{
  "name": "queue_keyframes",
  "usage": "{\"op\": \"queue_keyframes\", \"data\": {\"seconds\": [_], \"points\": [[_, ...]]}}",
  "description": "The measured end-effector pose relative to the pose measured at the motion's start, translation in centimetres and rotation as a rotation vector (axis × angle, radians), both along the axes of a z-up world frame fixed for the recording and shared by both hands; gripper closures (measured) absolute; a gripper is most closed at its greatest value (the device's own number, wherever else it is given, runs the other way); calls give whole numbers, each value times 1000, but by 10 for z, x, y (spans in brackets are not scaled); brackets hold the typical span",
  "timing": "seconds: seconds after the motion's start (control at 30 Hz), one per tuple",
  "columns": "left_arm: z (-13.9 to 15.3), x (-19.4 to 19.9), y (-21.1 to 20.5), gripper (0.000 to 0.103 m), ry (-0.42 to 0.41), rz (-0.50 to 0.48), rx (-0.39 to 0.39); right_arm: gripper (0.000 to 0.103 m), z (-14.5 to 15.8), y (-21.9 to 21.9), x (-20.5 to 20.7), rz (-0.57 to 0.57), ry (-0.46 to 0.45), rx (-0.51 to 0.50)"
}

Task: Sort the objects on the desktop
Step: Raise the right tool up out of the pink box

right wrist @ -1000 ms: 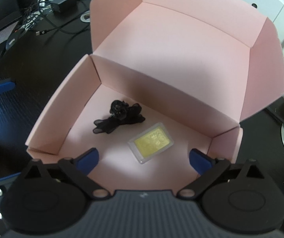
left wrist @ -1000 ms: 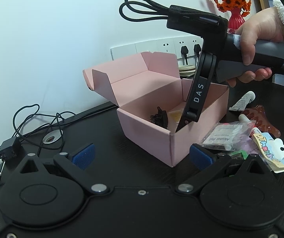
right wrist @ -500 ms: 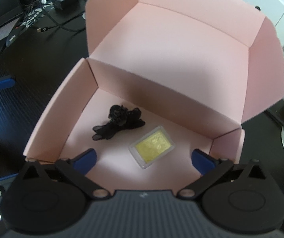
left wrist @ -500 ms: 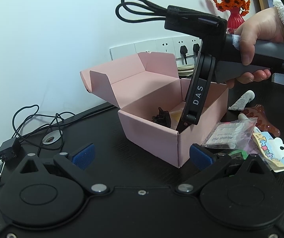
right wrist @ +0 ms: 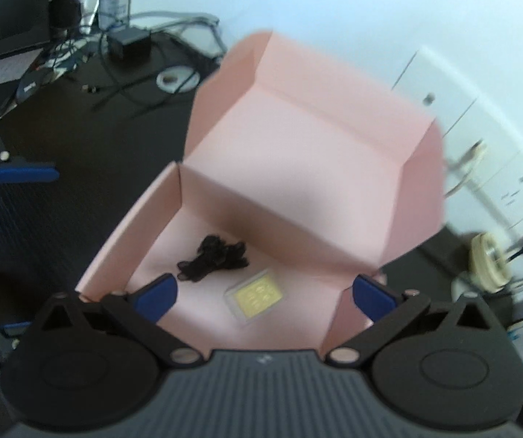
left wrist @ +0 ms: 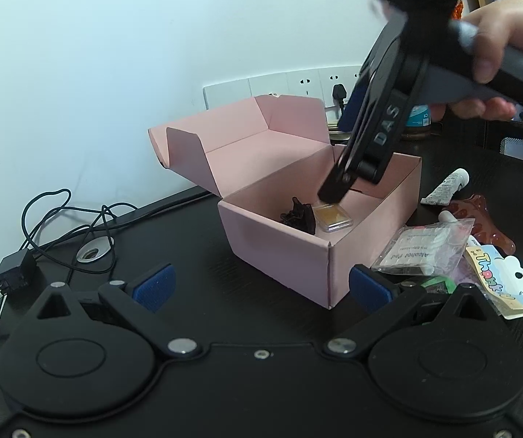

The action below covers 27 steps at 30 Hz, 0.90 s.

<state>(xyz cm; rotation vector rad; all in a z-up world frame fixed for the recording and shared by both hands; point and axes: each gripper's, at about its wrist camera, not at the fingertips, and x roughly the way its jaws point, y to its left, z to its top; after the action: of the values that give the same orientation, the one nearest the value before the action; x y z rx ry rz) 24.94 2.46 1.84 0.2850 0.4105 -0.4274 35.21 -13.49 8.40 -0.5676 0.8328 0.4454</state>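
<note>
With the lid up: pink box (left wrist: 320, 255) sits on the dark desk (left wrist: 174, 233)
Inside: gold card (right wrist: 256, 297) beside a black clip (right wrist: 212, 253)
Right gripper (right wrist: 265, 290): above box, fingers spread, empty
Left gripper (left wrist: 261, 284): low, spread, empty
Beside box: packets (left wrist: 422, 252)

Even daylight lit my views, fisheye-bent at the edges; my right view was motion-blurred, my left sharp except my right tool (left wrist: 378, 120).
</note>
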Motion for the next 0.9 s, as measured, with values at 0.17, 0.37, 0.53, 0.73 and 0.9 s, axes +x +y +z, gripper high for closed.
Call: {"op": "queue_keyframes", "data": {"seconds": [0.17, 0.37, 0.53, 0.73, 0.9], "points": [[0, 1, 1, 0, 4, 1, -5, 1, 2, -12, -30, -38, -179, 94], [1, 1, 2, 0, 7, 7, -13, 1, -2, -33, -61, -70, -348, 277], [1, 2, 3, 0, 10, 11, -18, 1, -5, -44, -77, -110, -415, 358], [1, 5, 6, 0, 26, 19, -38, 1, -9, -50, -82, -176, -407, 373], [1, 7, 8, 0, 37, 21, -49, 1, -12, -55, -86, -230, -400, 385]]}}
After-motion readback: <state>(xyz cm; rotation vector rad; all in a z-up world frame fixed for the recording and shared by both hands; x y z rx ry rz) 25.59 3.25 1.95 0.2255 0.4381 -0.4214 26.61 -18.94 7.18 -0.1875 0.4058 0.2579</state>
